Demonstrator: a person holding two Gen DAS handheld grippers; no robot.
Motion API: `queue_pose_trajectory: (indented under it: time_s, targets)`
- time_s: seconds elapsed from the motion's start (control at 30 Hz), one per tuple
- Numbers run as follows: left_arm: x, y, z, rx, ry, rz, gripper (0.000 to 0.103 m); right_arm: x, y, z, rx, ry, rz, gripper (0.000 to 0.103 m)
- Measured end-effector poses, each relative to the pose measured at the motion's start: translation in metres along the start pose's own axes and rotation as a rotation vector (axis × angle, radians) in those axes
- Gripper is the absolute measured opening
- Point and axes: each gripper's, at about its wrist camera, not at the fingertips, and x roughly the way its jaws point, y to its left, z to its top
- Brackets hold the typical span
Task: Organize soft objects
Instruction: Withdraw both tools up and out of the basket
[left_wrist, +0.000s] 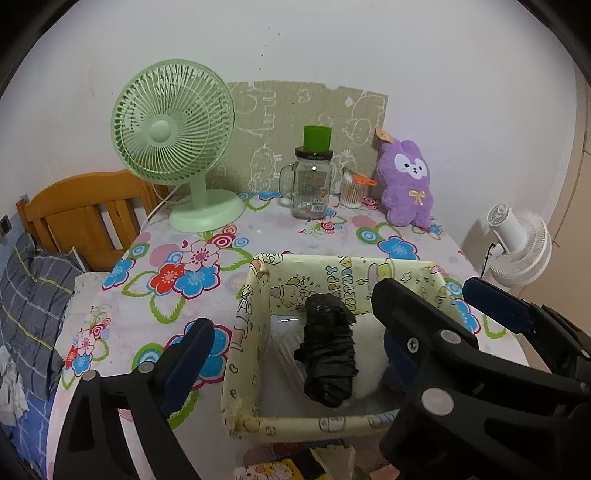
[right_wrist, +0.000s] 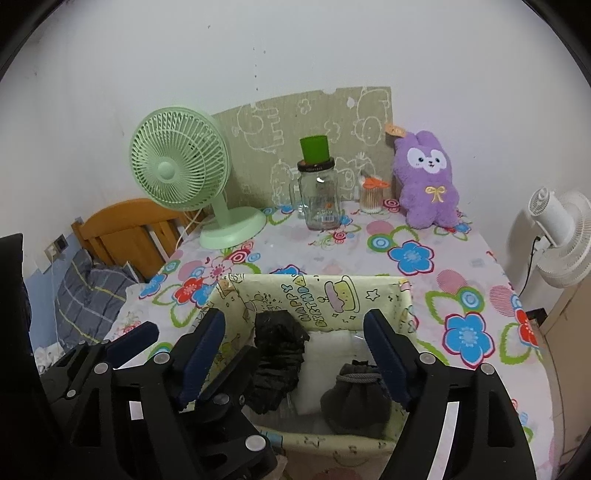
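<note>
A pale yellow cartoon-print box (left_wrist: 255, 295) (right_wrist: 404, 295) stands on the flowered table. Inside lie a black crumpled soft roll (left_wrist: 328, 350) (right_wrist: 277, 362), a white soft pad (left_wrist: 367, 358) (right_wrist: 325, 365) and a dark grey drawstring pouch (right_wrist: 354, 395). A purple plush rabbit (left_wrist: 406, 181) (right_wrist: 428, 177) leans on the wall at the back right. My left gripper (left_wrist: 291, 332) is open and empty, straddling the box's left part. My right gripper (right_wrist: 295, 328) is open and empty, above the box; it also shows in the left wrist view (left_wrist: 495, 302).
A green desk fan (left_wrist: 173, 125) (right_wrist: 181, 166), a glass jar with a green cup (left_wrist: 312, 177) (right_wrist: 319, 188) and a cotton-swab holder (left_wrist: 352, 192) (right_wrist: 371, 197) stand at the back. A wooden bed head (left_wrist: 85, 214) is left, a white fan (left_wrist: 517, 243) (right_wrist: 561, 232) right.
</note>
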Motion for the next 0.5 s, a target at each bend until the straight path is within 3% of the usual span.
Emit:
queue_pose_trajectory:
  time_s: [0.5]
  targets:
    - [-0.044, -0.016, -0.008, 0.013, -0.062, -0.029, 0.103, -0.058, -0.001, -0.007, -0.009, -0.094, -0.056, 0.089]
